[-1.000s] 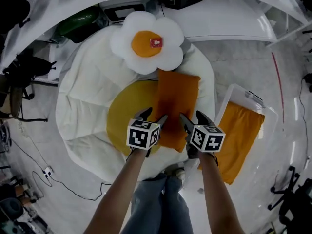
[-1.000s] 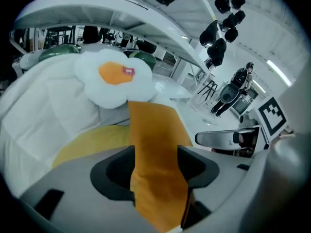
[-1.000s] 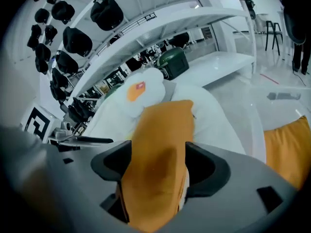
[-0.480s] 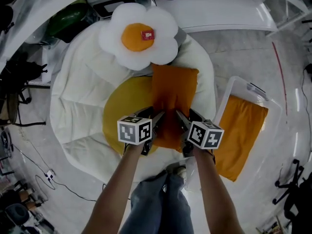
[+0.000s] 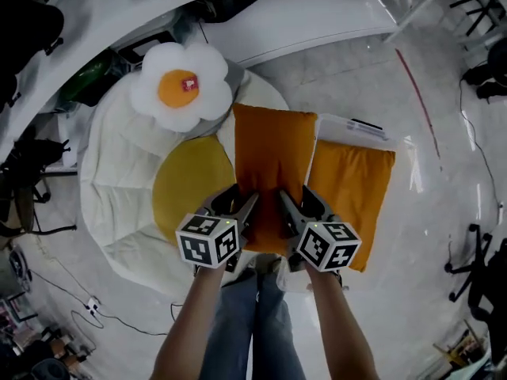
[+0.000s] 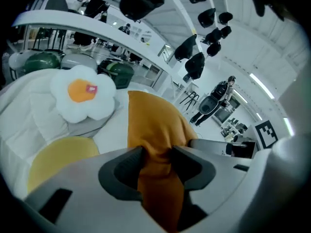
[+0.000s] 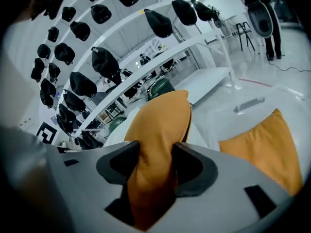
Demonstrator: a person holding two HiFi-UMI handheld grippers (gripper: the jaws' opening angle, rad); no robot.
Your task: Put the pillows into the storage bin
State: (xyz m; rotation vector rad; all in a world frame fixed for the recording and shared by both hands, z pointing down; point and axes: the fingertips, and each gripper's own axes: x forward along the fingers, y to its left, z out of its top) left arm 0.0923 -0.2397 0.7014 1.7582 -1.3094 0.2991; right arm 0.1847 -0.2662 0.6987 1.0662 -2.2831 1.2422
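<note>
Orange pillow [image 5: 269,161] hangs just beside the storage bin [image 5: 352,123], its near edge grasped by the left claw [image 5: 240,201] and right claw [image 5: 298,199], whose jaws have just been closing on it. A second orange pillow [image 5: 352,184] already lies in the bin; the yellow pillow [image 5: 184,196] and flower pillow [image 5: 181,85] are yet to go, lying on the beanbag [image 5: 119,188]

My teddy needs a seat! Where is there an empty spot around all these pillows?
Free: the white cushion's left side, below the flower pillow and beside the yellow pillow; also the floor right of the bin. Crowded: an orange pillow nearly fills the bin, and the held orange pillow covers the cushion's right part.
</note>
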